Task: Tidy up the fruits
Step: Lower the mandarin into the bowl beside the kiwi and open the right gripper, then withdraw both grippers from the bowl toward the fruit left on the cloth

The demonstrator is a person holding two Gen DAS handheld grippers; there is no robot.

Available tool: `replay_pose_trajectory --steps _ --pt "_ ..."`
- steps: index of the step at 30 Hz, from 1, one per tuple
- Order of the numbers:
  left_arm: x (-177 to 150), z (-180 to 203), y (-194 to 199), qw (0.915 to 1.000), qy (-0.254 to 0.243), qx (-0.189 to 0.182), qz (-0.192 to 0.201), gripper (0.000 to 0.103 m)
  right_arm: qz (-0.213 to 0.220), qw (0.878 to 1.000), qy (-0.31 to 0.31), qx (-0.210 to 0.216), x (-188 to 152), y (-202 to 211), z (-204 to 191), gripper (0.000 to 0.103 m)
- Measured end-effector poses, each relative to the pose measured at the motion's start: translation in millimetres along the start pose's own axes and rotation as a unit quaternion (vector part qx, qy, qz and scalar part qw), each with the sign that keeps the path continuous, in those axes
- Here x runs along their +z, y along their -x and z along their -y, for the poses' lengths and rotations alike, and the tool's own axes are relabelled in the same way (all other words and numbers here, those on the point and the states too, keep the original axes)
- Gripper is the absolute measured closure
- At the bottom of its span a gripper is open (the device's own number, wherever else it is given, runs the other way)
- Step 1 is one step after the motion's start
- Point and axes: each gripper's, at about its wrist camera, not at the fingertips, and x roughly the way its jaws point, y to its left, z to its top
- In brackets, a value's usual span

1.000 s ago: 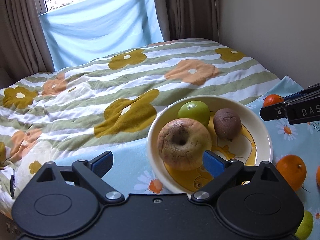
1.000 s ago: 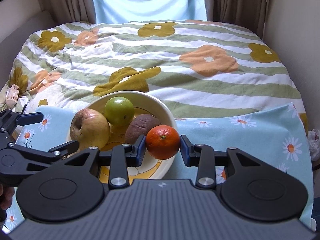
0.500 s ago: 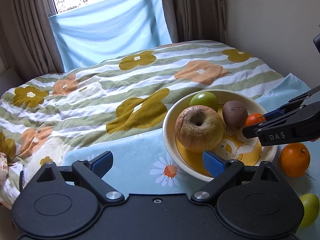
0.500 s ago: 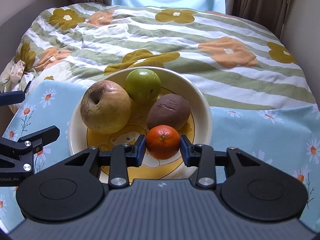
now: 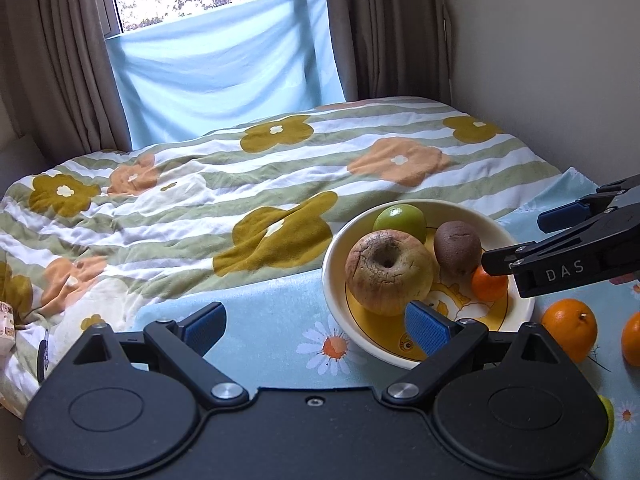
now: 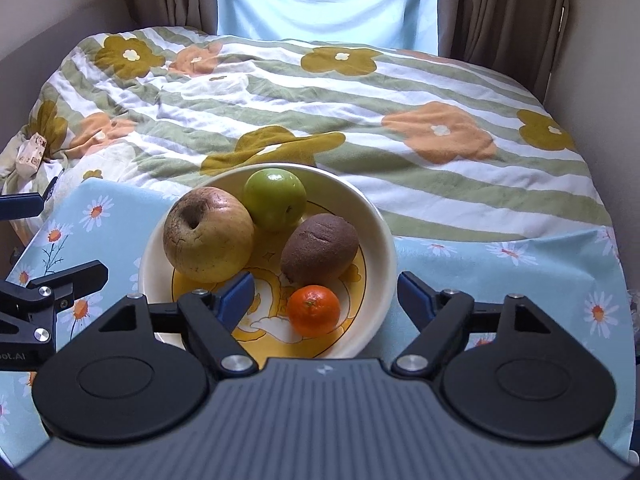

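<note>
A cream bowl (image 6: 384, 236) on the daisy cloth holds a wrinkled yellow apple (image 6: 208, 234), a green fruit (image 6: 275, 199), a brown kiwi (image 6: 319, 249) and a small orange (image 6: 313, 310). My right gripper (image 6: 326, 294) hovers over the bowl's near side with its jaws opening. The small orange lies in the bowl between them, touched by neither pad. In the left wrist view the same bowl (image 5: 332, 276) sits right of centre, with the right gripper (image 5: 516, 238) reaching in from the right. My left gripper (image 5: 316, 325) is open and empty, its right pad near the apple (image 5: 388, 278).
Two oranges (image 5: 568, 328) (image 5: 632, 338) and a green fruit (image 5: 606, 424) lie on the blue cloth right of the bowl. A flowered striped quilt (image 5: 200, 208) covers the bed behind it. A wall runs along the right side; curtains hang at the back.
The right gripper carried the small orange over the bowl, lowered it beside the kiwi and let go, its jaws spreading wide. The left gripper shifted so the bowl sits further right in its view.
</note>
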Motion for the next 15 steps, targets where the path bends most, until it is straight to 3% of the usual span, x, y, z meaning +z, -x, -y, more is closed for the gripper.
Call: replay_pose_trajectory --steps 15 --pt "-5 20 97 0.9975 0.051 0.034 0.034 0.005 0.028 1.000 -0.003 0.003 -17 106 5 0.009"
